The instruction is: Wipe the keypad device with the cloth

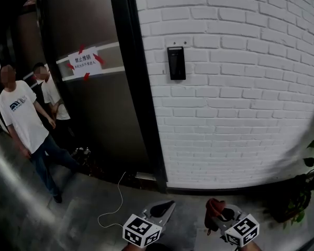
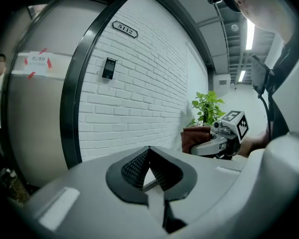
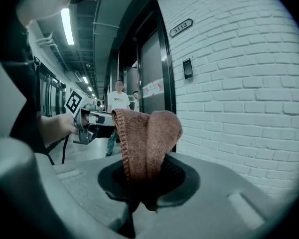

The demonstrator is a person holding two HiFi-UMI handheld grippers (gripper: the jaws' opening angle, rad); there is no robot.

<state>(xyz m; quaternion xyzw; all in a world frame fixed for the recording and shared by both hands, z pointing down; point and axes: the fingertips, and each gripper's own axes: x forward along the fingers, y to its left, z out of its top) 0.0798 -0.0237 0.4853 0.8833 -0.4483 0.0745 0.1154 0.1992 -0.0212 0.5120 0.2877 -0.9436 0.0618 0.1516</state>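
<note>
Two grippers sit well below the keypad device (image 1: 176, 63) on the brick wall (image 1: 240, 114): right gripper (image 1: 223, 213) clamps the brown cloth (image 1: 213, 207); left gripper (image 1: 159, 211) jaws meet, empty.

Nubby woven cloth (image 3: 147, 143), glossy plastic keypad device (image 1: 176, 63), rough painted brick wall (image 1: 240, 88).

I read "5112" on the oval number plate (image 2: 125, 29) on the brick wall (image 2: 139, 93). The paper notice (image 1: 85, 63) taped to the dark door (image 1: 99, 119) shows Chinese characters, too small for me to read surely.
</note>
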